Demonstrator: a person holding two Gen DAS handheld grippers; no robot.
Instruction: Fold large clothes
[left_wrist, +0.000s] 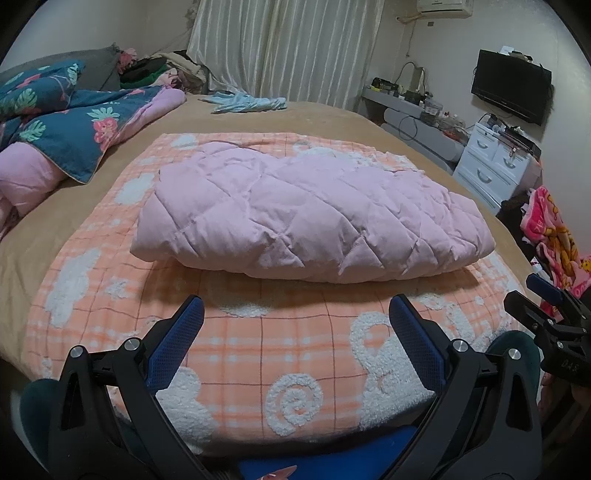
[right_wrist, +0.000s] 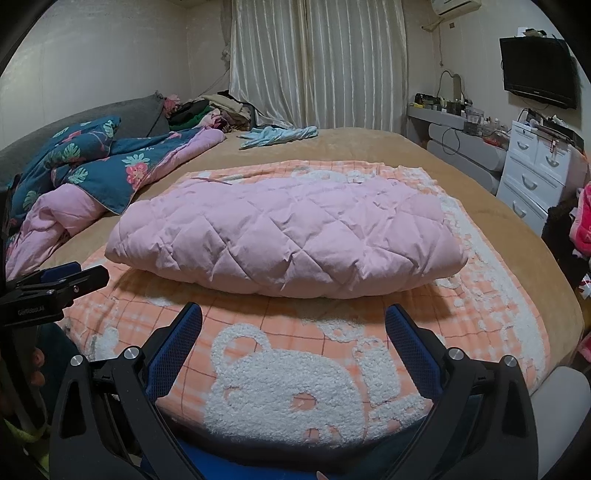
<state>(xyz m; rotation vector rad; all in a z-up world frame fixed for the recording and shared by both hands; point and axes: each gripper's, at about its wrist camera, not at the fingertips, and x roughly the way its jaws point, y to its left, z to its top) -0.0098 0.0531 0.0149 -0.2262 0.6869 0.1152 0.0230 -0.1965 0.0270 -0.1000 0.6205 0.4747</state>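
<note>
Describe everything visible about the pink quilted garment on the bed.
The pink quilted garment is pale pink, padded fabric stitched in diamonds, slightly wrinkled. It lies folded into a thick, puffy bundle, long side across the view, resting on the orange plaid blanket with white fleecy figures. Neither gripper touches it; both are open, short of its near edge.

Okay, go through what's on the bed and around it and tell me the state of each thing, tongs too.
Pink quilted garment: folded into a thick bundle, lying on the orange blanket.
Orange plaid blanket: spread flat on the bed.
Floral duvet: crumpled in a heap.
Light blue cloth: lying loose, unfolded.
Curtains: drawn shut.
Television: screen dark.
Left tongs: open, empty.
Right tongs: open, empty.
</note>
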